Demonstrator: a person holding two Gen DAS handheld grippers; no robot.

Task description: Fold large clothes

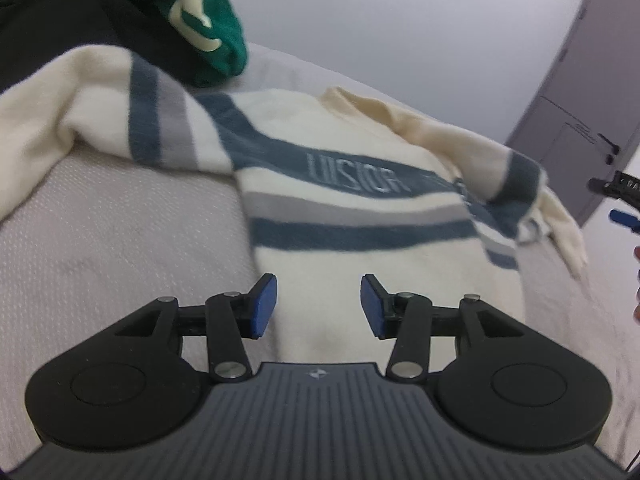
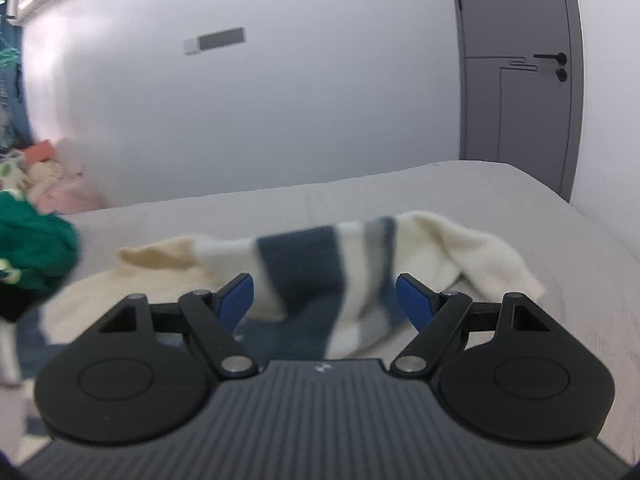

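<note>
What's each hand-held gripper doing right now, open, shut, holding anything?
Left hand-held gripper: open, empty, over the striped sweater.
Right hand-held gripper: open, holding nothing, sweater sleeve just ahead.

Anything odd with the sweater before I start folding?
Yes: the striped sweater lies rumpled on the bed, its right sleeve flopped across the body, and a green garment sits against its upper left sleeve.

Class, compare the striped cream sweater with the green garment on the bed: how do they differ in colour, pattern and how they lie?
The striped cream sweater has blue and grey bands and lettering; the green garment is plain green with a cream mark. The sweater lies spread out, sleeves loose; the green garment sits bunched. Both rest on the grey bed.
</note>
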